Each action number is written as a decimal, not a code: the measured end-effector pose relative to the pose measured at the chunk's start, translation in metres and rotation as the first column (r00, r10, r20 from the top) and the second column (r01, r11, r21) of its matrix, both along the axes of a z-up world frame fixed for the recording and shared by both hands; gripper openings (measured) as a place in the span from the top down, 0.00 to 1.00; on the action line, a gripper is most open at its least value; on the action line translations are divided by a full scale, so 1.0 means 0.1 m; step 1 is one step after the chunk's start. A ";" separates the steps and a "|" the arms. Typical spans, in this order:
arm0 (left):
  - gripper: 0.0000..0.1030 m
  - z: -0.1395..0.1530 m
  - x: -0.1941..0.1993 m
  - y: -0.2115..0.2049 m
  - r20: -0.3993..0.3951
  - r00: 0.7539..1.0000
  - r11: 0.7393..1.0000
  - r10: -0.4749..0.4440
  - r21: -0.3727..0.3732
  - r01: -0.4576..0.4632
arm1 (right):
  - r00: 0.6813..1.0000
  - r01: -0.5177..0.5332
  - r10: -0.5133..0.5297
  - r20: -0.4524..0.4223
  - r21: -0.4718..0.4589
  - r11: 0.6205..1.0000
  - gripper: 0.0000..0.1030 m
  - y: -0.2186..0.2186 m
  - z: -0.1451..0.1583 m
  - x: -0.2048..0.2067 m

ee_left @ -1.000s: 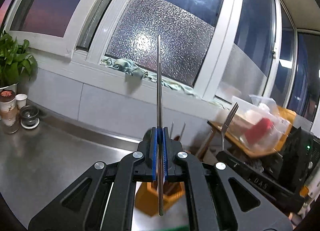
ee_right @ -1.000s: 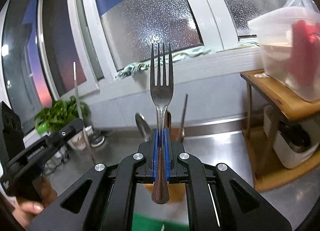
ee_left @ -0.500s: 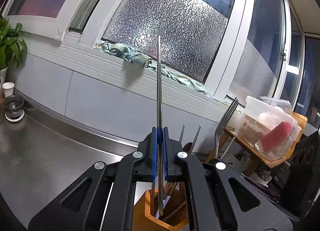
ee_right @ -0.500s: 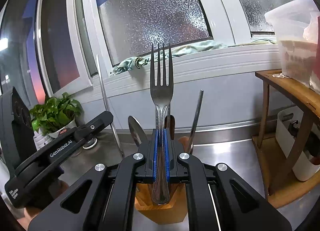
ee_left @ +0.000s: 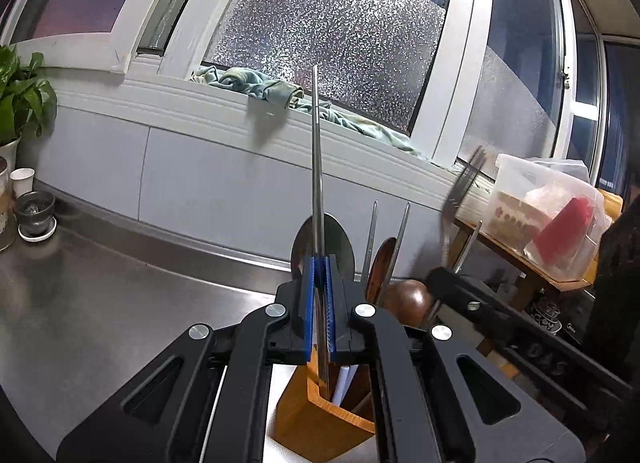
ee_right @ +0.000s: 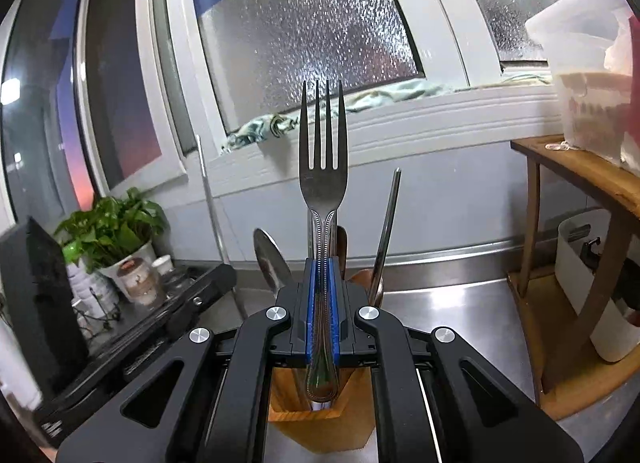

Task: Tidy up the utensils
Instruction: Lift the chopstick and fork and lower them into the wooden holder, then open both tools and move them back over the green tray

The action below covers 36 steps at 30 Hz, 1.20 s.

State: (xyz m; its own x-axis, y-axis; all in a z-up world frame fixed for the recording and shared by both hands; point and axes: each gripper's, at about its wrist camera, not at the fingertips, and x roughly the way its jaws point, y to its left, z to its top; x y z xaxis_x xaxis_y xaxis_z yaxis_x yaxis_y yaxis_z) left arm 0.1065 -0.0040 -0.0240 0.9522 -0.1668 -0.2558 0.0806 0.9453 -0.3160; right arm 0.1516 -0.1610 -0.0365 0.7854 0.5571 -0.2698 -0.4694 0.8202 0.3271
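On the steel counter (ee_left: 100, 303) below the window, the wooden holder (ee_right: 316, 429) now sits directly under both grippers — left gripper (ee_left: 319, 319) clamped on a chopstick (ee_left: 316, 151), right gripper (ee_right: 321, 315) clamped on a fork (ee_right: 323, 179) — both lowered from a second ago, release seemingly next.

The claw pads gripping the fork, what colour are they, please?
Blue pads; the right wrist view shows them best.

Black tongs (ee_left: 319, 303) — blue pads, silver screws
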 end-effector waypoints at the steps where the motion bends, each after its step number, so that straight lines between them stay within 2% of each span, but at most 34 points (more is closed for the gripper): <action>1: 0.96 -0.01 0.00 -0.01 -0.003 1.000 1.000 -0.002 0.002 0.002 | 1.000 -0.003 0.003 0.000 -0.001 1.000 0.94 0.01 -0.01 -0.01; 7: 0.96 -0.07 0.02 -0.07 -0.035 0.999 0.999 -0.030 0.034 0.032 | 1.000 -0.025 0.025 -0.003 -0.040 0.999 0.94 0.01 -0.09 -0.11; 17: 0.96 -0.29 0.07 -0.07 -0.160 0.978 0.991 -0.131 0.009 0.134 | 0.989 -0.094 0.082 -0.123 -0.098 0.991 0.94 -0.05 -0.38 -0.11; 18: 0.93 -0.30 0.07 -0.06 -0.170 0.976 0.990 -0.139 0.004 0.141 | 0.988 -0.099 0.087 -0.128 -0.097 0.990 0.92 -0.05 -0.38 -0.11; 19: 0.85 -0.31 0.06 -0.05 -0.180 0.973 0.989 -0.144 0.002 0.147 | 0.987 -0.105 0.093 -0.133 -0.092 0.990 0.91 -0.06 -0.39 -0.12; 21: 0.75 -0.31 0.03 -0.03 -0.190 0.970 0.988 -0.153 -0.002 0.155 | 0.985 -0.109 0.095 -0.146 -0.089 0.990 0.91 -0.08 -0.38 -0.13; 26: 0.74 -0.26 -0.14 0.10 -0.205 0.968 0.990 -0.141 -0.003 0.144 | 0.981 -0.107 0.090 -0.171 -0.095 0.990 0.91 -0.19 -0.34 -0.23; 27: 0.72 -0.24 -0.21 0.16 -0.208 0.969 0.991 -0.132 -0.005 0.133 | 0.981 -0.106 0.088 -0.174 -0.100 0.989 0.90 -0.21 -0.33 -0.26; 29: 0.62 -0.19 -0.33 0.26 -0.211 0.971 0.993 -0.114 -0.021 0.112 | 0.978 -0.108 0.087 -0.189 -0.103 0.989 0.89 -0.28 -0.31 -0.32; 30: 0.54 -0.15 -0.40 0.32 -0.214 0.971 0.994 -0.105 -0.027 0.102 | 0.975 -0.106 0.085 -0.203 -0.097 0.990 0.77 -0.34 -0.29 -0.36; 31: 0.46 -0.11 -0.47 0.36 -0.216 0.972 0.995 -0.096 -0.023 0.093 | 0.973 -0.102 0.082 -0.217 -0.086 0.991 0.49 -0.40 -0.28 -0.40; 32: 0.43 -0.08 -0.53 0.39 -0.219 0.972 0.996 -0.086 -0.016 0.085 | 0.973 -0.087 0.070 -0.221 -0.070 0.994 0.35 -0.47 -0.26 -0.45; 33: 0.34 -0.04 -0.61 0.42 -0.228 0.971 0.997 -0.077 -0.011 0.077 | 0.974 -0.070 0.055 -0.219 -0.061 0.996 0.24 -0.53 -0.23 -0.50; 36: 0.19 0.02 -0.75 0.49 -0.288 0.954 0.996 -0.086 -0.025 0.082 | 0.964 -0.070 0.051 -0.262 -0.062 0.996 0.20 -0.67 -0.16 -0.61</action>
